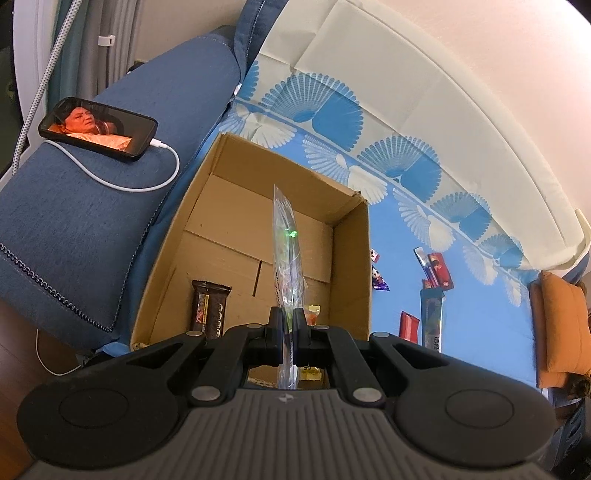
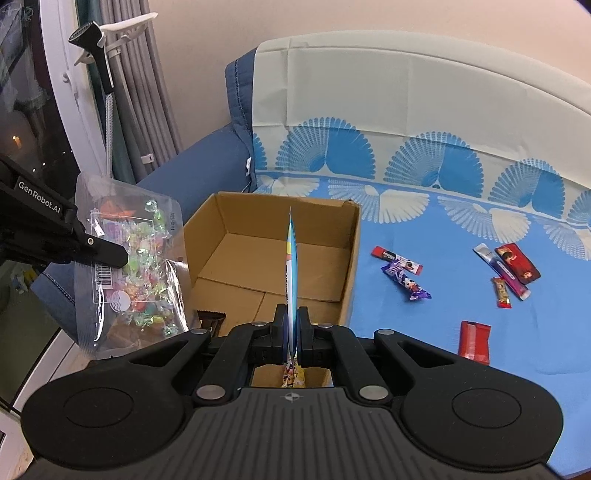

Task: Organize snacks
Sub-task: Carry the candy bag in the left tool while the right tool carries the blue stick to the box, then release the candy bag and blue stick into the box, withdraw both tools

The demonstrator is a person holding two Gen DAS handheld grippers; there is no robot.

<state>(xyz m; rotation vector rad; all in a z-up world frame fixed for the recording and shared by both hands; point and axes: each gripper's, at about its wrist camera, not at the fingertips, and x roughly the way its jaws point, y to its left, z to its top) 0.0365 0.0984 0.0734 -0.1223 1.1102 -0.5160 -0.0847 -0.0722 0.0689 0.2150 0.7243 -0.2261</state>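
Open-topped cardboard box (image 2: 347, 258), mostly bare floor, one brown snack bar (image 1: 208, 308) at near-left corner.

A blue sofa (image 2: 207, 162) fills the middle of the frame, its seat under a bright blue fan-patterned sheet (image 2: 443, 206). A plain cream wall (image 2: 332, 18) runs across the top. Grey curtains (image 2: 147, 92) and a dark window (image 2: 26, 129) stand at upper left.

A clear candy bag (image 2: 129, 273) hangs beside the open cardboard box (image 2: 347, 258); a thin blue packet (image 2: 291, 266) hangs over it.
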